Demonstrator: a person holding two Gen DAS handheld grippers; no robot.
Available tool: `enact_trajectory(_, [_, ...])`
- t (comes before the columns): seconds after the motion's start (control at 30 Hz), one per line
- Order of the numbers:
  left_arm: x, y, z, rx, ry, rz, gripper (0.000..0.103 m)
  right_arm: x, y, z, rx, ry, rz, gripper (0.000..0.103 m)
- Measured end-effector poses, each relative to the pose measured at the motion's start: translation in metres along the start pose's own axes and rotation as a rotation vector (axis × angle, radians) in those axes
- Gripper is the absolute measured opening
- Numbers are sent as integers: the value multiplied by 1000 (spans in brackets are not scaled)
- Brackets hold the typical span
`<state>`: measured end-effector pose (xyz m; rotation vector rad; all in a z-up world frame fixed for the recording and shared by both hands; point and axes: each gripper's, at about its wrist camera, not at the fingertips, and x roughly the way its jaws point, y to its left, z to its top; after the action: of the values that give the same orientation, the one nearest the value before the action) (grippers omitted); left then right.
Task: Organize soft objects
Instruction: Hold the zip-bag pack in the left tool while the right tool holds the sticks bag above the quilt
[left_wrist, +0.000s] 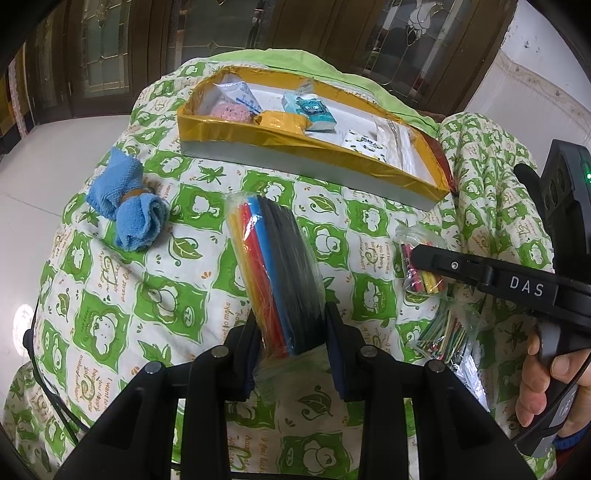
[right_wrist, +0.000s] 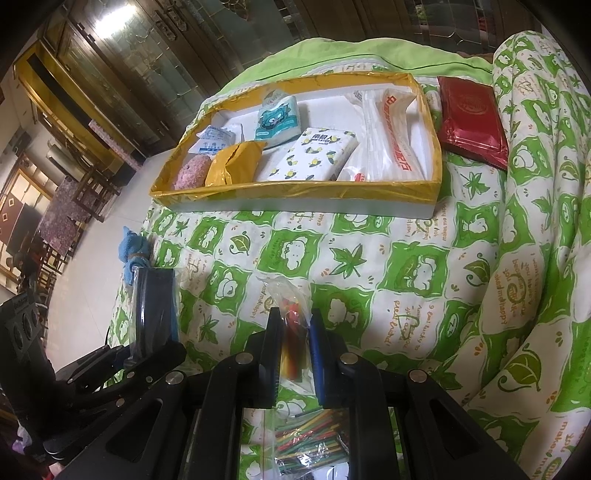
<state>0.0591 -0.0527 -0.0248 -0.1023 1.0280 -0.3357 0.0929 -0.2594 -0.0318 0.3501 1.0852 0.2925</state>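
Observation:
My left gripper (left_wrist: 291, 328) is shut on a clear bag of coloured sheets (left_wrist: 275, 266), yellow, red, blue and black, held up over the green-and-white quilt (left_wrist: 155, 295). In the right wrist view this bag (right_wrist: 155, 306) shows at the left. My right gripper (right_wrist: 295, 317) is shut on a small clear bag of coloured sticks (right_wrist: 293, 328), also seen beside the right gripper's finger (left_wrist: 443, 262) in the left wrist view. Farther off lies a yellow-rimmed tray (right_wrist: 295, 192) (left_wrist: 295, 144) holding tissue packs, a pink puff, a yellow packet and plastic bags.
A rolled blue towel (left_wrist: 129, 210) (right_wrist: 135, 254) lies near the quilt's left edge. A second bag of thin coloured sticks (left_wrist: 447, 336) (right_wrist: 314, 439) rests under my right gripper. A red packet (right_wrist: 472, 118) sits right of the tray. A hand (left_wrist: 554, 380) holds the right gripper.

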Motion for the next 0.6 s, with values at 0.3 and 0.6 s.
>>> enact_trajectory(0.3, [-2, -1, 4, 19, -7, 17, 30, -8, -3, 5, 11, -22, 2, 15])
enact_trajectory(0.6, [-11, 4, 20, 15, -22, 13, 30, -20, -7, 16, 21, -62, 4, 15])
